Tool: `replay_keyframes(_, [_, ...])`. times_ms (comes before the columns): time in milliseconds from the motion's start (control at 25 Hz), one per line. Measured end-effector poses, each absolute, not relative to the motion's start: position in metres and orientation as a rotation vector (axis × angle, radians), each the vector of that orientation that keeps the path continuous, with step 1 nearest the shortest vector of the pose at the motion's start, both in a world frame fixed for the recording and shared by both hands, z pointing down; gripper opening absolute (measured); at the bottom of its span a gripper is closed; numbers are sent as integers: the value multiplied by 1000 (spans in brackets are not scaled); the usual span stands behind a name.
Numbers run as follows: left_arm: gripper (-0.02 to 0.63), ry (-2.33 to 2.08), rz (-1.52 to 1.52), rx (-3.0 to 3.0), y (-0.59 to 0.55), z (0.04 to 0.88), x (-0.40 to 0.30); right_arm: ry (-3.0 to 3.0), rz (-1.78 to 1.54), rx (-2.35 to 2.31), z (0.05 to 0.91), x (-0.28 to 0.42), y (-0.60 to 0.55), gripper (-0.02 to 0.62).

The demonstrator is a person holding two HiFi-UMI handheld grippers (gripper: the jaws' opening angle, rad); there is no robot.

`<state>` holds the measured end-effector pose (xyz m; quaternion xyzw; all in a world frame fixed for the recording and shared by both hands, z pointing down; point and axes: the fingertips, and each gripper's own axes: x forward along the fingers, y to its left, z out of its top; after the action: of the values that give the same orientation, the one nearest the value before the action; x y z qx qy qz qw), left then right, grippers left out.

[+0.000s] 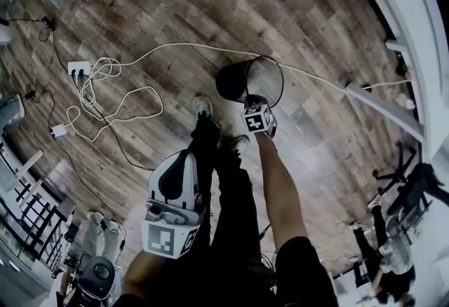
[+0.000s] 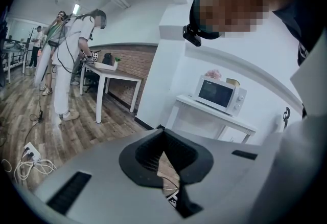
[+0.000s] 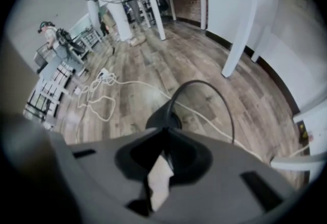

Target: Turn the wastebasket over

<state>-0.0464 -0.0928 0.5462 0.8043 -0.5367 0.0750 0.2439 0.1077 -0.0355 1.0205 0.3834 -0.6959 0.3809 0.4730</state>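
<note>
Down by the person's feet, the right gripper (image 1: 252,99) pinches the thin rim of the black wastebasket (image 1: 235,83) between narrow jaws. The wastebasket sits tilted over the wooden floor (image 1: 175,11) (a white cable (image 1: 175,46) runs past it). The left gripper (image 1: 185,154) hangs well apart, its jaws together on nothing.
</note>
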Motion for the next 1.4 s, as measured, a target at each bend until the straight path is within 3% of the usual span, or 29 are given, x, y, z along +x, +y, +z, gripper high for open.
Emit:
replay_keyframes(720, [34,-1490,217,2147,-66,568,-67,-1788,462,382,1038,64,52,54])
replay_keyframes(1400, [34,-1441,253,2173,-37,591,-31,-1800,360,106,1068,65,134,55])
